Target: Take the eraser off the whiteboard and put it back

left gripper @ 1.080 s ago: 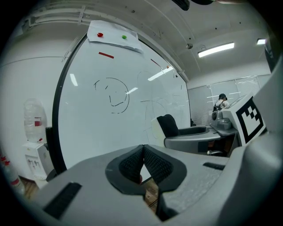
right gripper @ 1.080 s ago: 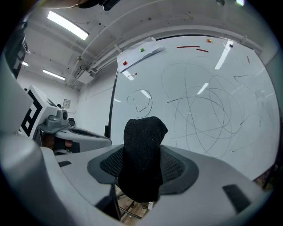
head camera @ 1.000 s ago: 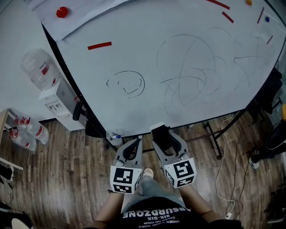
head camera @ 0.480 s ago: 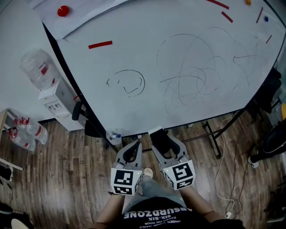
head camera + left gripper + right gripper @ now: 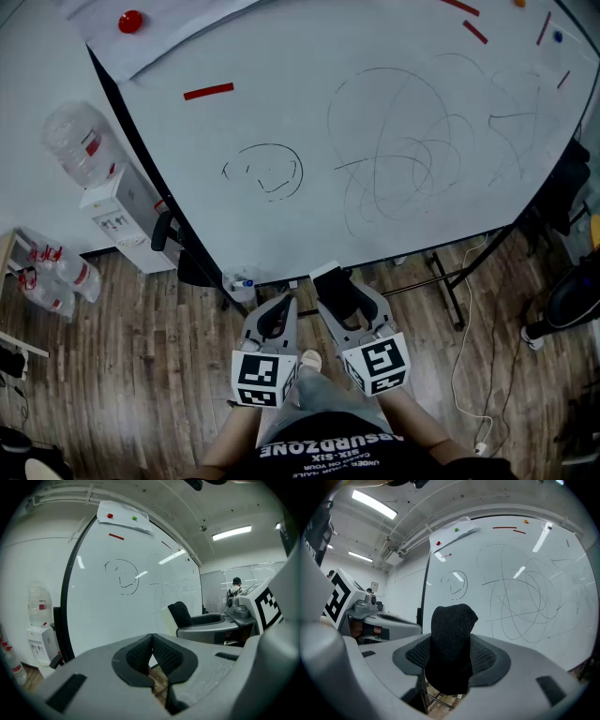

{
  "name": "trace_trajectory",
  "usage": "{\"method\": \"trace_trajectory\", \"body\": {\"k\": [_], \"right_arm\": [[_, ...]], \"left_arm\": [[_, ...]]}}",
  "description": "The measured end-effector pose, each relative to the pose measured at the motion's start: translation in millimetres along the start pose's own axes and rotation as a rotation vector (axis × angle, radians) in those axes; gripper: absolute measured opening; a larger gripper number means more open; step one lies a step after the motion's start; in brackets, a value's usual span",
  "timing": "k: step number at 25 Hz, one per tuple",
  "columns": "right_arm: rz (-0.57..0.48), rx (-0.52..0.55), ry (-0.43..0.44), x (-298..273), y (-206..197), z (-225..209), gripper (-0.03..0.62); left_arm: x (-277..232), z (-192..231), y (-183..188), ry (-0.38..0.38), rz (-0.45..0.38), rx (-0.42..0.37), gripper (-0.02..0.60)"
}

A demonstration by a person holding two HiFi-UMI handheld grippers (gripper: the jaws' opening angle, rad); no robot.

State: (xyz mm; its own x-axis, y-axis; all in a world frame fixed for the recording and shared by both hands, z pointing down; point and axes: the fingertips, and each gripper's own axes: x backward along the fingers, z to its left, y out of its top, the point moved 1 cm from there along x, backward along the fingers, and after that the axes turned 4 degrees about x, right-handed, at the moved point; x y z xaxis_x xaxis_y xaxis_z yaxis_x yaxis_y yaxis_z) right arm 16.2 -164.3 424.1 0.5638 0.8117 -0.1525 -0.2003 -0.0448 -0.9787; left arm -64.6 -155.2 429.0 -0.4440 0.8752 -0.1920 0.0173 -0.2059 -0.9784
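Observation:
The whiteboard (image 5: 375, 141) carries black scribbles and a small drawn face. Below its lower edge, my right gripper (image 5: 341, 296) is shut on the eraser (image 5: 335, 287), a black felt block with a pale back. In the right gripper view the eraser (image 5: 451, 644) stands upright between the jaws, and the whiteboard (image 5: 525, 573) lies a little beyond it, apart from it. Beside it on the left, my left gripper (image 5: 275, 317) is shut with nothing in it. The left gripper view shows that gripper's pads (image 5: 140, 656) pressed together, with the eraser (image 5: 180, 616) off to the right.
A water dispenser (image 5: 117, 211) with a bottle (image 5: 80, 141) stands left of the board. A red round magnet (image 5: 130, 21) pins a paper sheet and a red strip (image 5: 208, 92) sits lower. The board's stand (image 5: 450, 291) and cables (image 5: 478, 347) cross the wooden floor. A person (image 5: 233, 590) stands far off.
My right gripper with the eraser has edged slightly left and toward the board's lower edge. The left gripper has barely moved.

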Motion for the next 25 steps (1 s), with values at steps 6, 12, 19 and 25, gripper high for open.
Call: {"method": "trace_trajectory", "body": {"k": [6, 12, 19, 25], "right_arm": [[-0.012, 0.005, 0.0, -3, 5, -1, 0.236], [-0.043, 0.02, -0.002, -9, 17, -4, 0.236], [-0.094, 0.043, -0.017, -17, 39, -14, 0.236], [-0.144, 0.07, -0.041, -21, 61, -29, 0.238]], "left_arm": [[0, 3, 2, 0.003, 0.0, -0.003, 0.008], [-2, 7, 5, 0.008, -0.005, -0.004, 0.008], [-6, 9, 7, 0.01, -0.007, -0.01, 0.008], [-10, 12, 8, 0.014, -0.005, -0.016, 0.008]]}}
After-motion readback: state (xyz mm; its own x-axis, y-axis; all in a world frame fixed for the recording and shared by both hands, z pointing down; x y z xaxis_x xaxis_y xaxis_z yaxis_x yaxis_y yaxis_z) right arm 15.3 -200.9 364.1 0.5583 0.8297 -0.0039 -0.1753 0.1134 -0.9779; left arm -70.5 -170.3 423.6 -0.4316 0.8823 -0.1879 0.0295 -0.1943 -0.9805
